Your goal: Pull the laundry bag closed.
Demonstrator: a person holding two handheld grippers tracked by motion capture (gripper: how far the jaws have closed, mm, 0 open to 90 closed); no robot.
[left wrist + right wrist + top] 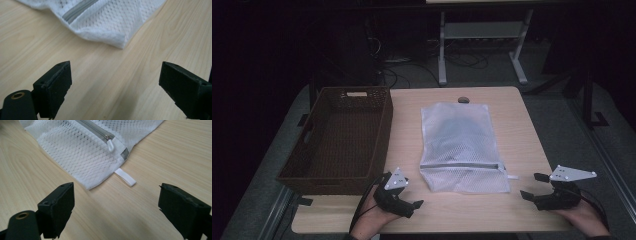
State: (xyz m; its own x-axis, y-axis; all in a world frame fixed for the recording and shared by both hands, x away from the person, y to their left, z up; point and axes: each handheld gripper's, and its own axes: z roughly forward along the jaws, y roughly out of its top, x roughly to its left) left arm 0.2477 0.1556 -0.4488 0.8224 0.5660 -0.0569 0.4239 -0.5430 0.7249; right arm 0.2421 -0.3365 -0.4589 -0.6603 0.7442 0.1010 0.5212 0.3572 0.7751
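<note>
Mesh laundry bag (pixel 460 145), white and zipped, lies flat on the wooden table (pixel 512 120), its long axis running from 12 to 6 o'clock in the high view, with the grey zipper (pixel 462 165) crossing its near end from 9 to 3 o'clock. A brown woven basket (pixel 339 137) sits at its 9 o'clock, just beside it. The 2 grippers flank the near end: the left gripper (pixel 409 199) at about 7 o'clock of the bag, the right gripper (pixel 532 187) at about 4 o'clock, both close to the near corners and apart from the fabric. In the left gripper view the bag's corner (pixel 121 42) lies ahead at 12 o'clock of the wide-spread jaws, which hold nothing. In the right gripper view the zipper pull (pixel 110 145) and white loop tab (pixel 125 177) lie at 12 o'clock, with those jaws also spread wide and empty. The right hand looks the likelier one to reach the pull.
</note>
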